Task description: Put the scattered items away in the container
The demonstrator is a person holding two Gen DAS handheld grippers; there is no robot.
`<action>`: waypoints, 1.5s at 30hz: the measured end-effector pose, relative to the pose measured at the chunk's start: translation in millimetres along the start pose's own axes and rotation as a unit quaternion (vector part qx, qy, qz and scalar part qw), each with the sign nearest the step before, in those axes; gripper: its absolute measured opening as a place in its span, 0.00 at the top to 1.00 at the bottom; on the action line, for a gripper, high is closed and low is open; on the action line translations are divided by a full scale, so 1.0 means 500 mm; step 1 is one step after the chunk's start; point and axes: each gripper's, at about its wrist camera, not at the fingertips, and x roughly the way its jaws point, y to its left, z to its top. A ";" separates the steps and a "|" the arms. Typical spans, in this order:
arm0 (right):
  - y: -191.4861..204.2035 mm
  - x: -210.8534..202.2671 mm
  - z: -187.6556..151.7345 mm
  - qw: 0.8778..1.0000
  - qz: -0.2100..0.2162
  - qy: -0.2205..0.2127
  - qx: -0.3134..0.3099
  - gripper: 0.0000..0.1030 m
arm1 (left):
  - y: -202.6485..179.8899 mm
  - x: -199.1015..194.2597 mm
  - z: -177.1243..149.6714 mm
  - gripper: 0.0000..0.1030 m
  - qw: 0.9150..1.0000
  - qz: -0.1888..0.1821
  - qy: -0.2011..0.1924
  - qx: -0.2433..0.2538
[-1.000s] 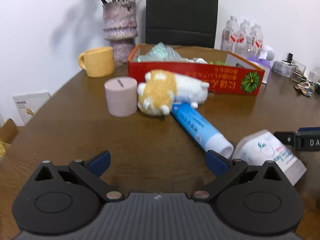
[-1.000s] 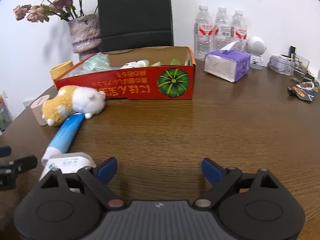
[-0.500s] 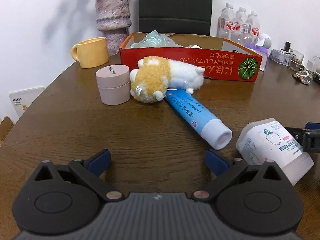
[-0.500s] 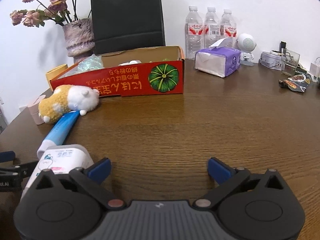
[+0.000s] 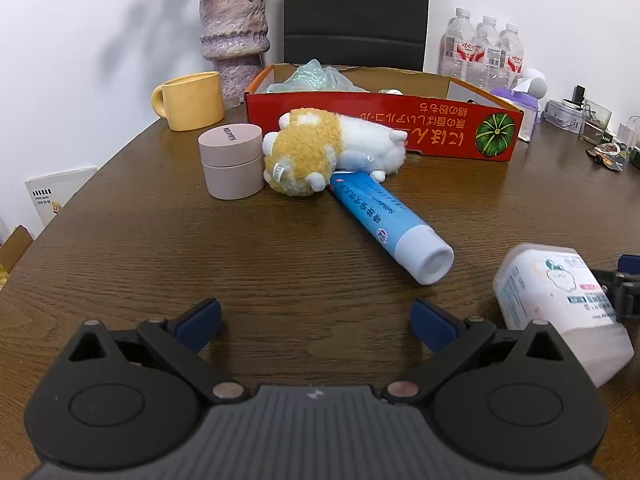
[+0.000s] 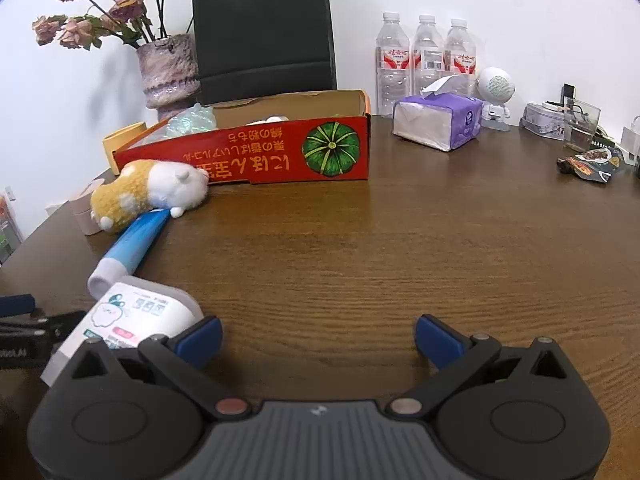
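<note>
— Lining up on the loose things, I had the left tool (image 5: pixel 316 316) spread wide and empty, low over the bench (image 5: pixel 160 248). How would you have gone in?

— Left to right. The pink jar (image 5: pixel 232 162) stood upright: I'd have straddled its sides and lifted it straight. The plush toy (image 5: pixel 332 150) lay touching it, resting on the tail of the blue tube (image 5: pixel 386 220), so the toy was better taken ahead of the tube.

— And the white bottle (image 6: pixel 132 316)?

— On its side just beside the tube's cap, near the right tool (image 6: pixel 318 334), which was also wide and held nothing. I'd have closed across its narrow width. The red box (image 5: pixel 380 128) sat behind them all, open-topped, some things already inside.
</note>
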 end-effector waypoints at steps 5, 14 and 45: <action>-0.004 -0.010 -0.008 1.000 -0.002 -0.001 0.003 0.00 | 0.000 0.000 0.000 0.00 1.000 0.000 0.000 0.000; -0.003 -0.008 -0.006 1.000 -0.003 -0.001 0.003 0.00 | -0.010 -0.002 -0.002 0.00 1.000 -0.004 0.000 0.004; -0.022 -0.016 0.063 0.996 0.068 -0.017 0.049 0.00 | 0.028 -0.018 0.048 0.00 0.999 0.002 -0.042 0.002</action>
